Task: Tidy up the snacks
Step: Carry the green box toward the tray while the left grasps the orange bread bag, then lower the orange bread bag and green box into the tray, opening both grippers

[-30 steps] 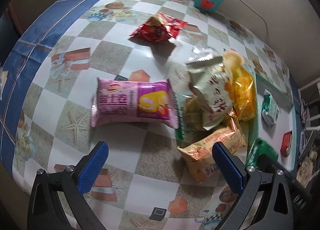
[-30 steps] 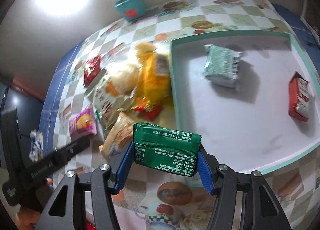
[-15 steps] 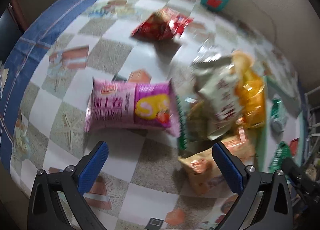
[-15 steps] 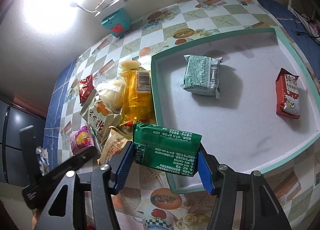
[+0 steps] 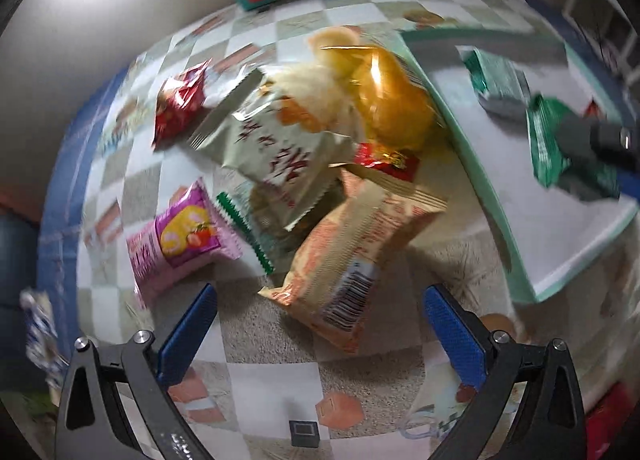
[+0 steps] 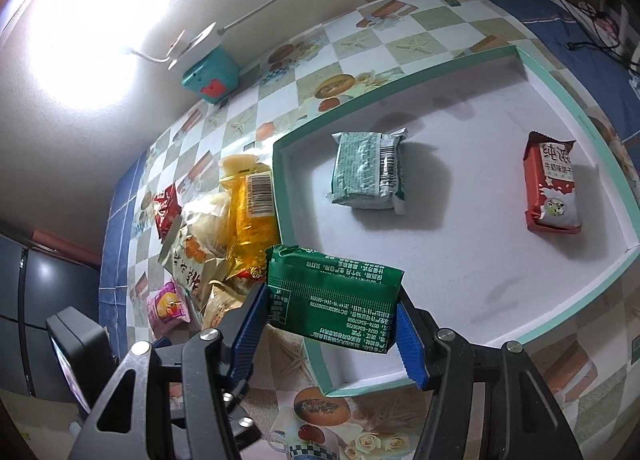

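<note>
My left gripper [image 5: 320,292] hangs over the snack pile on the checkered tablecloth, its jaws closing. The lower end of a peach-orange packet [image 5: 352,256] lies between the blue fingers, and neither pad touches it. Around it lie a beige packet [image 5: 276,143], a yellow bag [image 5: 384,99], a pink packet [image 5: 176,240] and a red packet [image 5: 180,103]. My right gripper [image 6: 330,300] is shut on a dark green packet [image 6: 332,292], held above the near corner of the white tray [image 6: 280,187]. A pale green packet [image 6: 366,169] and a red one [image 6: 554,183] lie in the tray.
A teal box [image 6: 210,75] with a white cable stands against the wall at the back. The tray has a raised teal rim [image 5: 472,163] right beside the pile. The table's blue border [image 6: 120,227] runs along the left edge.
The left gripper swung right and rolled, from over the pink packet to over the peach-orange one. The right gripper carried the green packet a little further over the tray's corner.
</note>
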Motion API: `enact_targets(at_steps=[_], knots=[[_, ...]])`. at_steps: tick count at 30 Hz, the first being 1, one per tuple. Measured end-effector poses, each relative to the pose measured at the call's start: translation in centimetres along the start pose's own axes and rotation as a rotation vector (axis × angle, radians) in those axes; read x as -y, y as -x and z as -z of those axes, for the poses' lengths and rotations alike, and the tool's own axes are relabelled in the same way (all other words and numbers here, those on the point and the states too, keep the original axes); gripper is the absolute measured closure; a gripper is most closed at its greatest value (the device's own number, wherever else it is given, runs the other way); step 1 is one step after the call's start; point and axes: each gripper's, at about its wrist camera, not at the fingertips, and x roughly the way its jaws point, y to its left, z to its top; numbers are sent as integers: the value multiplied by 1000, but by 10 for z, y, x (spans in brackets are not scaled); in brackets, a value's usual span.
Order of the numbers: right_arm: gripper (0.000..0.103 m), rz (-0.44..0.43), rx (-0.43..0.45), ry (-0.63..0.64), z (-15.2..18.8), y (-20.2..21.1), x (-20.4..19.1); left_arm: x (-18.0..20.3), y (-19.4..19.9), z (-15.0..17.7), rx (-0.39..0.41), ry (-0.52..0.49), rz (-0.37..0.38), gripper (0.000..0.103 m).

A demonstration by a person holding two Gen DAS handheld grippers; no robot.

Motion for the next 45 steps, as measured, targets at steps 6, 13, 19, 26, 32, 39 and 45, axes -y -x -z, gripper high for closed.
enact_targets(at_steps=[6, 13, 19, 26, 32, 39, 45], knots=[[40, -9, 0, -4, 0, 0, 1, 10, -11, 6, -46, -62, -43, 26], [40, -13, -2, -7, 0, 0, 1, 18, -7, 13, -43, -101, -66, 35], [40, -14, -2, -12, 0, 0, 2, 5, -8, 11, -43, -53, -23, 49], [40, -12, 0, -13, 0, 0, 2, -10, 0, 9, -9, -5, 48, 54], [40, -13, 4, -18, -1, 0, 2, -33, 10, 8, 34, 93, 158, 56], [40, -19, 15, -33, -2, 3, 5, -52, 29, 8, 110, 181, 228, 57], [40, -14, 34, -56, -5, 9, 13, -46, 48, 1, 168, 203, 261, 57]])
